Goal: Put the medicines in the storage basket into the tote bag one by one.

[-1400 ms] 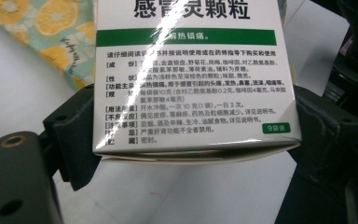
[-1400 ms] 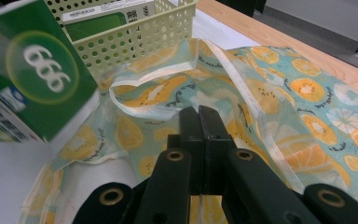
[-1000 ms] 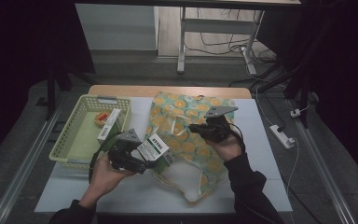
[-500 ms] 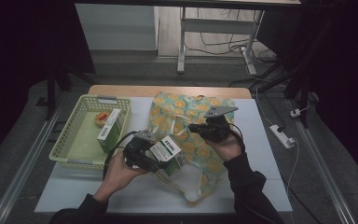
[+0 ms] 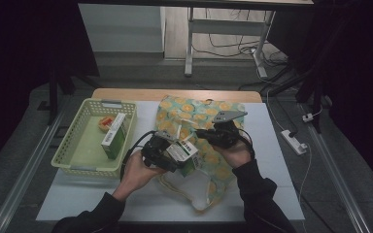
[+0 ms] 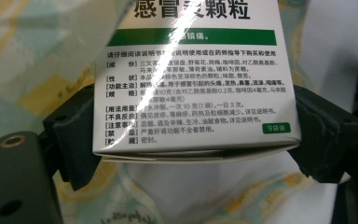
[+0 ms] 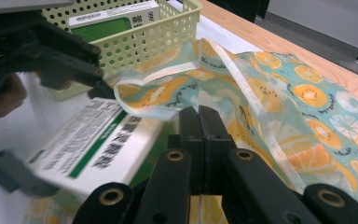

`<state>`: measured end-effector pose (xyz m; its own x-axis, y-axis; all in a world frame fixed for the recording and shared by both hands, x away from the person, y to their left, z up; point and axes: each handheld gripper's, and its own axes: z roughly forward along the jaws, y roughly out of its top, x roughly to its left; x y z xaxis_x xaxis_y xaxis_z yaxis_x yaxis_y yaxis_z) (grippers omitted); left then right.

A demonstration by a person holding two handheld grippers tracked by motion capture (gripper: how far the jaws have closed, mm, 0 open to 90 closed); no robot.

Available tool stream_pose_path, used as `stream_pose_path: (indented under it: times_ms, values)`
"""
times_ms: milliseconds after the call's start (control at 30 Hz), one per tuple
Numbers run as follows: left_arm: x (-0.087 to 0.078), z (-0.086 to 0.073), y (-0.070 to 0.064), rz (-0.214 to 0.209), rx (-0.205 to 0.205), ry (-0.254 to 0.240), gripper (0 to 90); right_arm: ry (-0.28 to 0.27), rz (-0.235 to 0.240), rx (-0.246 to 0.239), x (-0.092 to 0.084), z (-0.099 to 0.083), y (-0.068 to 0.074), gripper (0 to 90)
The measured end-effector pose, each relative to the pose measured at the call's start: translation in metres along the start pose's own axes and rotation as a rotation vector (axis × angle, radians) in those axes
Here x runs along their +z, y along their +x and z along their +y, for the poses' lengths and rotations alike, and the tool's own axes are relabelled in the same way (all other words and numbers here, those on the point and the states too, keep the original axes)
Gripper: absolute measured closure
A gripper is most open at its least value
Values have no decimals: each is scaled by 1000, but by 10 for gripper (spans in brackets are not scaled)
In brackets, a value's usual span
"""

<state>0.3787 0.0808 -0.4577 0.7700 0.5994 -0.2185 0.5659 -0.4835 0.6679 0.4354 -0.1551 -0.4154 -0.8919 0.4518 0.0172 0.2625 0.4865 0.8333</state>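
Fruit-print bag (image 5: 209, 121) lies mid-table by the basket (image 5: 73, 145); right gripper (image 5: 201, 132) stays put, jaws pinched closed on the bag's rim. Left gripper (image 5: 172, 158), clamped on the medicine box (image 5: 184, 151), has carried it from near the basket to the bag's mouth, so insertion looks next.

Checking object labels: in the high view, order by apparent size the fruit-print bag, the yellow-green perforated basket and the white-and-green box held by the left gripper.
1. Fruit-print bag
2. Yellow-green perforated basket, nearly as large
3. White-and-green box, clearly smallest
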Motion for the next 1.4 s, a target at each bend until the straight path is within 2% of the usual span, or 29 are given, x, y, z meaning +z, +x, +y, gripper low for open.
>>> stream_pose_path:
  times_ms: [267,367,667,1400]
  values:
    - [0,11,9,44,-16,-10,156,-7,8,-2,-1,1,2,898]
    - [1,15,12,74,-11,-7,156,-9,12,-5,-1,2,3,898]
    - [8,24,25,113,-29,-13,155,-3,14,-3,1,1,3,898]
    - [37,40,55,190,-95,-31,153,19,13,9,8,-4,-1,898]
